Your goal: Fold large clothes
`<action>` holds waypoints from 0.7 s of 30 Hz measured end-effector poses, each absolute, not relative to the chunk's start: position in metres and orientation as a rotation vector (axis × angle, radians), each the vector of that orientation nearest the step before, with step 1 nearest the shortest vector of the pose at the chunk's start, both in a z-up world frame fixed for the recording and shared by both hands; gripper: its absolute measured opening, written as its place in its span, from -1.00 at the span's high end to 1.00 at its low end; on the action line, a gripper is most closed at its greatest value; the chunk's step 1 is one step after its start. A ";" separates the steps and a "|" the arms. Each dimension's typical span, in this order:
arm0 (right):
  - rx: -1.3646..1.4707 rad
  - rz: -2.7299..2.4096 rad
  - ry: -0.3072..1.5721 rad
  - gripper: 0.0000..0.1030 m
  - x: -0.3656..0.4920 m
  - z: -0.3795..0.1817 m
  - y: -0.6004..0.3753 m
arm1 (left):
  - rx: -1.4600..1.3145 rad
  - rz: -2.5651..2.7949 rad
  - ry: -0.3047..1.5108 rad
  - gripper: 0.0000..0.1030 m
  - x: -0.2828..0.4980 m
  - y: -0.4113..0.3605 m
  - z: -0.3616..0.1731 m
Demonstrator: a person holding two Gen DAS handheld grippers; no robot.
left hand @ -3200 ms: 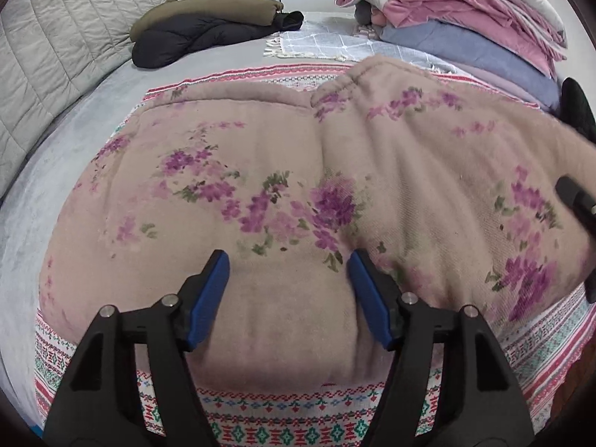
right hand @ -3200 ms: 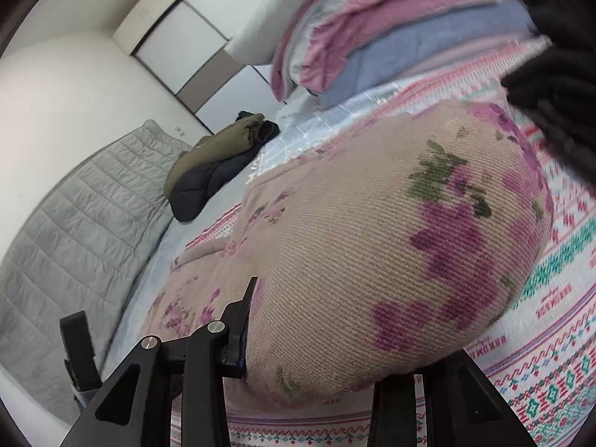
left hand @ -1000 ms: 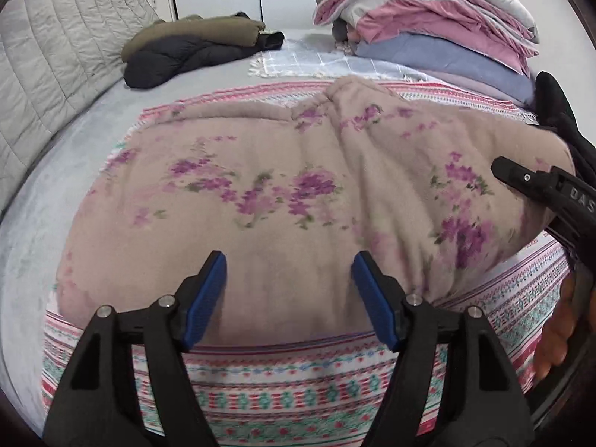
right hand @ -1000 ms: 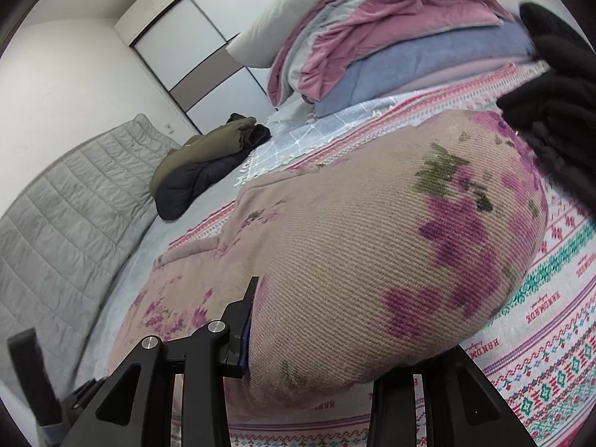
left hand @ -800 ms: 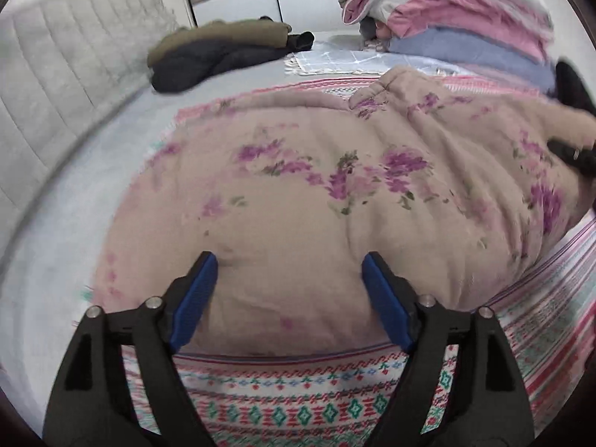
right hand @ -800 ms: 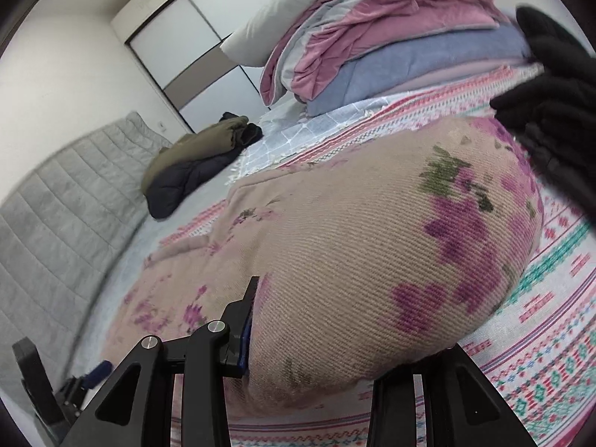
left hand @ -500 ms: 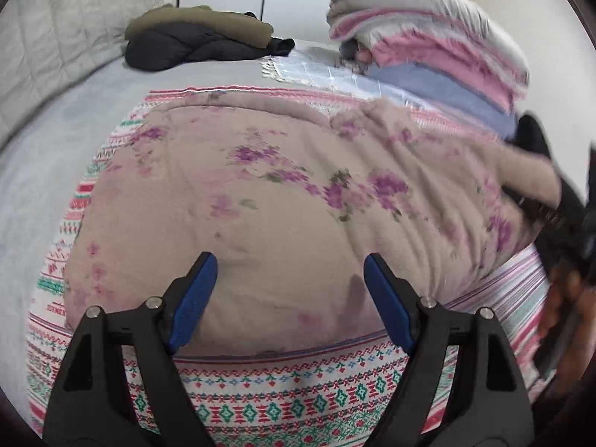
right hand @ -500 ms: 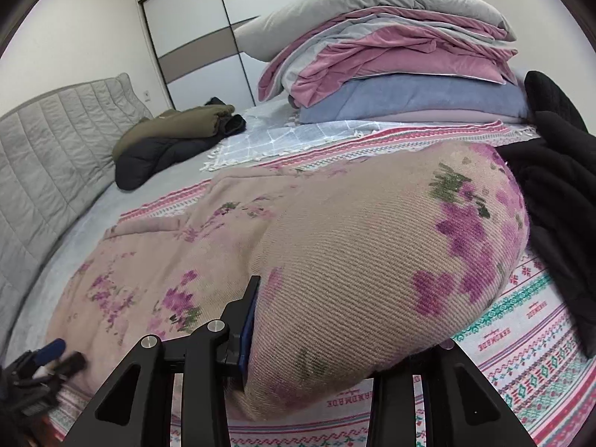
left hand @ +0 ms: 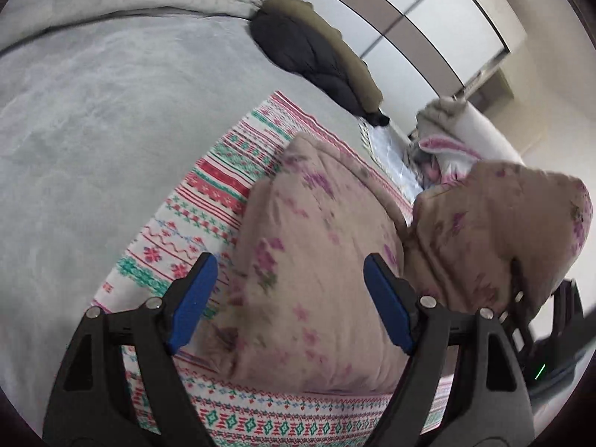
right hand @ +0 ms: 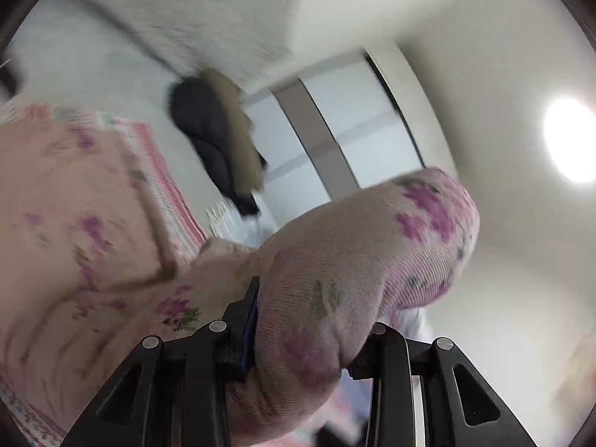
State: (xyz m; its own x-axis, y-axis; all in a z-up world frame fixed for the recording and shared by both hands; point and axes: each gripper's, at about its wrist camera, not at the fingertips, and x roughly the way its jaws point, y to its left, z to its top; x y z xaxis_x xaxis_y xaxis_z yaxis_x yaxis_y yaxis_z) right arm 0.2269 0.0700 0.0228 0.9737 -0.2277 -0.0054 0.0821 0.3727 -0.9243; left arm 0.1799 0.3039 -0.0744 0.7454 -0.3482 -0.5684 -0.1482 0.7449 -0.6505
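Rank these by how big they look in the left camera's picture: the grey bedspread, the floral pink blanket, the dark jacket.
1. grey bedspread, filling most of the left side.
2. floral pink blanket, though it lies nearest the camera, which enlarges it.
3. dark jacket, far back, so its true size is unsure.

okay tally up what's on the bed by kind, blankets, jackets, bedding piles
Floral blanket: 1
Patterned striped blanket: 1
Dark jacket: 1
Pile of folded bedding: 1
Total: 4

Floral garment [right hand: 357, 260] hides the right hand-held gripper's [right hand: 309, 339] far pad.
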 end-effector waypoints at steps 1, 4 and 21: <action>-1.244 -0.149 0.101 0.32 0.220 0.013 0.089 | -0.775 -0.112 0.733 -0.58 0.183 0.312 -0.077; -1.326 0.036 0.044 0.31 0.195 -0.017 0.139 | -0.955 -0.105 0.711 -0.58 0.179 0.348 -0.090; -1.385 0.324 0.068 0.30 0.155 -0.083 0.145 | -0.742 -0.319 0.779 -0.64 0.169 0.300 -0.062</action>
